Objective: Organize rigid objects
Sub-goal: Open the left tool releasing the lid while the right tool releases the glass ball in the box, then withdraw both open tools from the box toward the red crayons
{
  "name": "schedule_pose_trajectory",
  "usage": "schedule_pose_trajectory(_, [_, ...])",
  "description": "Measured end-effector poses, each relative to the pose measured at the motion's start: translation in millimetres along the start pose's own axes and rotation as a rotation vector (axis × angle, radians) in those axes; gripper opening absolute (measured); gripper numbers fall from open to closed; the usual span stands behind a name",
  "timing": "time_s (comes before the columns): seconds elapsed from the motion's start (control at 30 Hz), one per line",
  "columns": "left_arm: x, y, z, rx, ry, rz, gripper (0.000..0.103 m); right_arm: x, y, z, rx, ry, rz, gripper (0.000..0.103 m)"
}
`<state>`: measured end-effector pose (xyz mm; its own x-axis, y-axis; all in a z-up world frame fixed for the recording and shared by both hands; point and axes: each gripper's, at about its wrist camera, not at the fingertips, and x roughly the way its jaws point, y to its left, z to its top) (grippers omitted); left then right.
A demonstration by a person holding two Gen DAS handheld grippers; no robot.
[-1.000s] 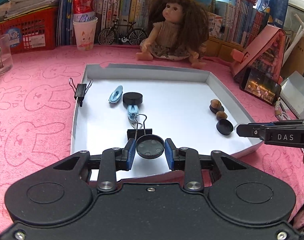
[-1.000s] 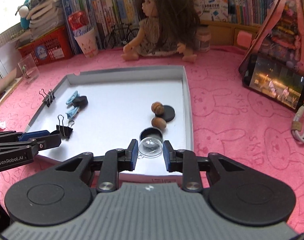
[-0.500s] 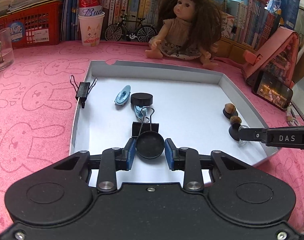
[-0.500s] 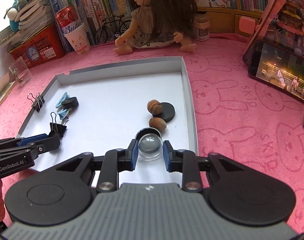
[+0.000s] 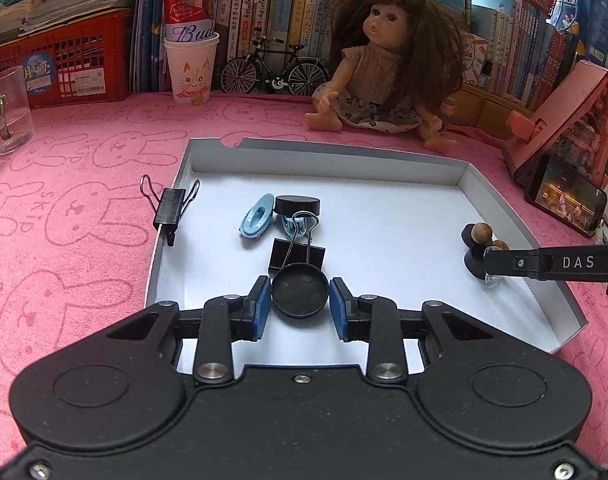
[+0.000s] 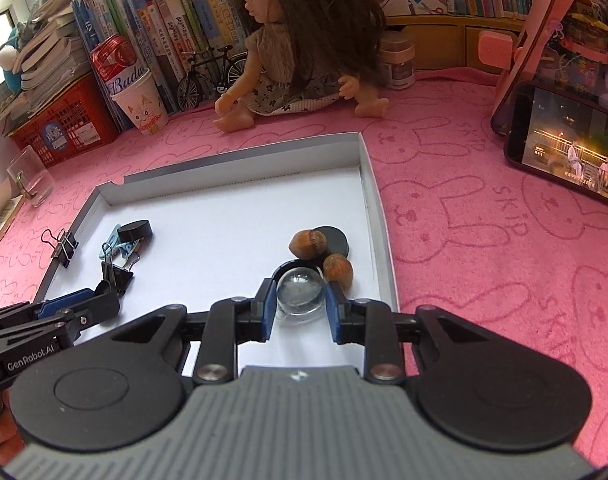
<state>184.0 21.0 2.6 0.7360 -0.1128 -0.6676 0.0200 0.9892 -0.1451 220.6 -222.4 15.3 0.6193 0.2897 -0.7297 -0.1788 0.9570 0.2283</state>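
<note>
The left claw (image 5: 300, 307) is closed on a black cap (image 5: 300, 295), with both blue pads (image 5: 262, 307) against its rim. The cap is held low over the near part of the white tray (image 5: 383, 168), just in front of a black binder clip (image 5: 297, 255) whose wire handle overlaps the cap's far edge.

The right claw (image 6: 300, 309) is closed on a glass dome (image 6: 300, 295) (clear, with a flat flange at its base) at the tray's near right side. A second black cap (image 6: 294, 270) lies directly behind the dome, touching it. Two hazelnuts (image 6: 308, 243) sit beside that cap, one leaning on a black disc (image 6: 335, 239) near the right wall.

On the tray's left side, two blue clips (image 5: 257, 215) flank another black disc (image 5: 298, 205). A second binder clip (image 5: 169, 206) is clamped on the left wall.

The tray rests on a pink worktop (image 5: 64, 220). A doll (image 5: 383, 64) sits behind the tray.
</note>
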Motion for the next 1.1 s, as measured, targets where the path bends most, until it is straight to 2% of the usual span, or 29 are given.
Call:
schedule_pose_trajectory(0.13, [-3.2, -1.2, -2.0, 0.007, -0.003, -0.001, 0.034, -2.1, -1.8, -1.1, 0.011, -0.005, 0.004, 0.035])
schedule_pose_trajectory(0.23, [-8.0, -2.2, -3.8, 0.012, -0.011, -0.006, 0.041, -7.1, -4.7, -3.0, 0.024, -0.017, 0.015, 0.052])
schedule_pose_trajectory(0.5, [-31.1, -7.7, -11.9, 0.034, -0.042, -0.033, 0.052, -31.4, 2.0, -13.7, -0.037, -0.089, 0.028, 0.065])
schedule_pose_trajectory(0.7, [-54.0, -14.7, -21.7, 0.056, -0.068, -0.064, 0.056, -51.7, 12.0, -29.1, -0.100, -0.148, 0.027, 0.073])
schedule_pose_trajectory(1.1, [-93.1, -28.2, -46.8, 0.091, -0.086, -0.121, 0.056, -95.7, 26.6, -63.9, -0.213, -0.233, 0.052, 0.081])
